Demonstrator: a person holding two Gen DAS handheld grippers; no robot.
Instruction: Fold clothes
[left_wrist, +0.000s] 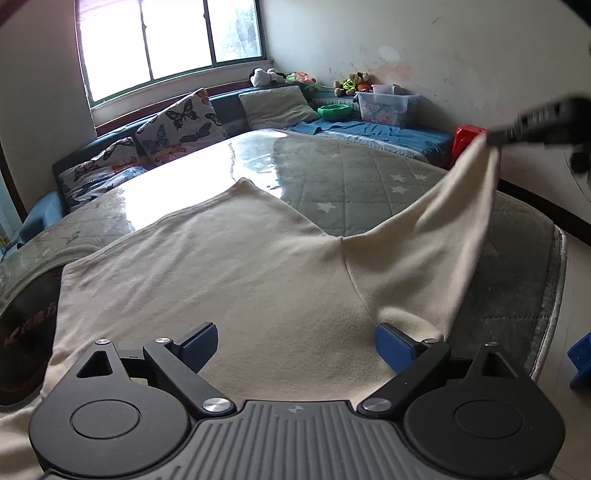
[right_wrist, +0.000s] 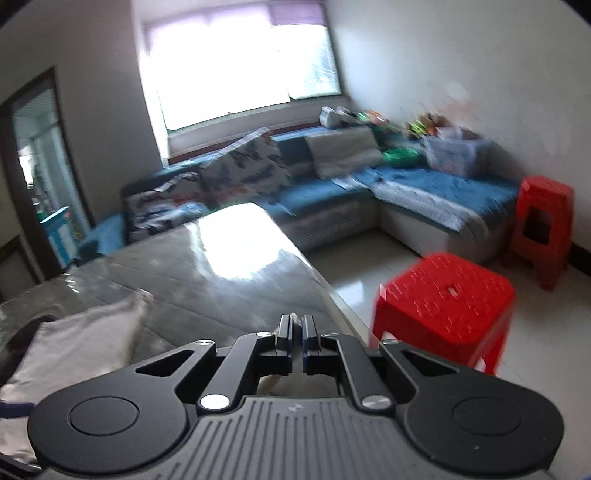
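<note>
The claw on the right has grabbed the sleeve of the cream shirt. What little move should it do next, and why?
Probably carry the sleeve across and lay it on the shirt's body. The right gripper is shut on the sleeve's end and holds it up off the table, while the rest lies flat. The left gripper hangs open above the shirt, holding nothing.

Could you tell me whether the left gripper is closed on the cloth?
No, the left gripper stands wide open above the cream cloth.
</note>
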